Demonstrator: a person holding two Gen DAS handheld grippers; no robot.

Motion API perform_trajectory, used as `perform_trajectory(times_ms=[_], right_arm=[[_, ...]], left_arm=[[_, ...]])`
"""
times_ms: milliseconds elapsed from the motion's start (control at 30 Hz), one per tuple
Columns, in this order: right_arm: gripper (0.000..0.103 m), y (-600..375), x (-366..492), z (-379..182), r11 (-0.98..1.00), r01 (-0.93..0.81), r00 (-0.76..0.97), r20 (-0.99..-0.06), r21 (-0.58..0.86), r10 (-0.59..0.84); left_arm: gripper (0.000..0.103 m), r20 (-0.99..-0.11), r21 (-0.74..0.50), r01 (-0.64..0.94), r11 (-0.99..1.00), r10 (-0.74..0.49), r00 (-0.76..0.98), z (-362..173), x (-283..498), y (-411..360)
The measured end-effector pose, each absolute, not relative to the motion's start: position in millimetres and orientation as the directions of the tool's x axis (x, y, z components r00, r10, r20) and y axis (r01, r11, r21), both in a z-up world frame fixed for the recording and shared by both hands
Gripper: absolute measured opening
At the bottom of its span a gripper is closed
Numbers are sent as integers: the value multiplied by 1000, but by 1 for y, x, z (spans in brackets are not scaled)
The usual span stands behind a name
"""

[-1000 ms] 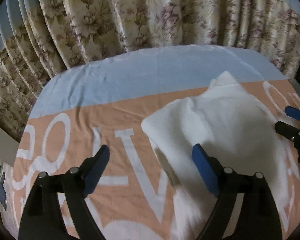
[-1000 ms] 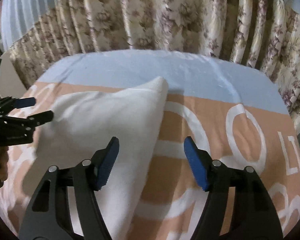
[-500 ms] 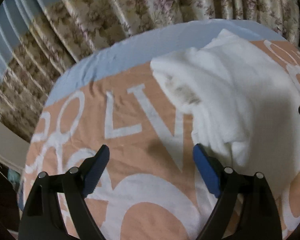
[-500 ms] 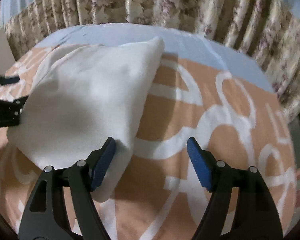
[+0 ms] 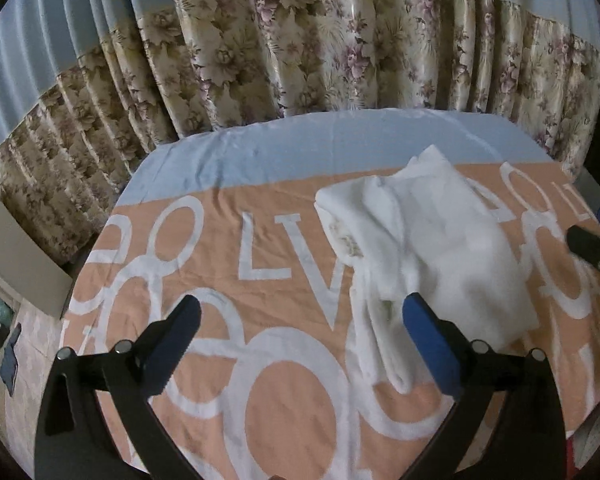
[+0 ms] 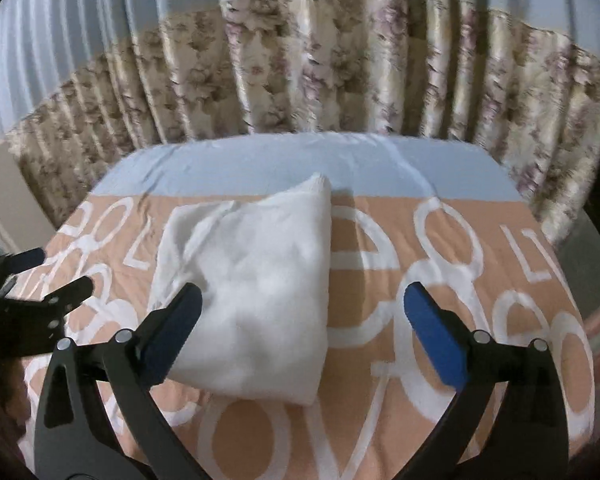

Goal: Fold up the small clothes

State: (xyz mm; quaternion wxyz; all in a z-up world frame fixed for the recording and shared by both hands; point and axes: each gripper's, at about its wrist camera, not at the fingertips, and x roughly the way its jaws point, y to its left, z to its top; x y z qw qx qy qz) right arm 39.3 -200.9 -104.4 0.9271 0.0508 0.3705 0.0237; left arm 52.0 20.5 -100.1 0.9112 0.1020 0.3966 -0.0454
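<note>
A folded white garment (image 5: 432, 248) lies on the orange-and-white lettered cloth (image 5: 268, 408) that covers the table. It also shows in the right wrist view (image 6: 256, 300), as a thick folded wedge. My left gripper (image 5: 300, 334) is open and empty, above the cloth just left of the garment's near end. My right gripper (image 6: 302, 320) is open and empty, raised over the garment's right near edge. The right gripper's fingers (image 5: 588, 244) show at the right edge of the left wrist view. The left gripper's fingers (image 6: 32, 280) show at the left edge of the right wrist view.
A light blue sheet (image 5: 340, 148) covers the far strip of the table. Floral curtains (image 5: 340, 48) hang close behind it. The table's left edge (image 5: 72, 300) drops to a patterned floor. The right edge (image 6: 580, 300) is near a striped mat.
Both grippers have pulled back and risen from the garment, so more of the table shows. The garment stays folded on the cloth, and both grippers remain open.
</note>
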Motion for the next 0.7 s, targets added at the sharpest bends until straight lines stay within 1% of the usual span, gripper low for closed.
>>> perform_trajectory(times_ms=[67, 167, 333, 433, 500, 700], right_arm=[[100, -195, 31, -105, 994, 26, 728, -683, 103, 52], [100, -187, 19, -107, 997, 64, 744, -668, 52, -14], [100, -184, 5, -112, 996, 88, 735, -677, 29, -46], [100, -180, -4, -107, 996, 86, 738, -672, 20, -50], [100, -179, -11, -103, 996, 87, 740, -671, 24, -49], [100, -178, -29, -79, 995, 101, 753, -655, 23, -62]], left_arm=[[101, -729, 132, 165, 977, -17, 684, -96, 42, 20], [101, -734, 103, 161, 982, -34, 678, -94, 32, 23], [101, -740, 29, 161, 987, -87, 667, -96, 19, 31], [101, -733, 39, 155, 987, -77, 676, -93, 14, 31], [101, -730, 59, 132, 990, -48, 682, -89, 9, 31], [101, -703, 46, 119, 992, -52, 709, -68, -12, 31]])
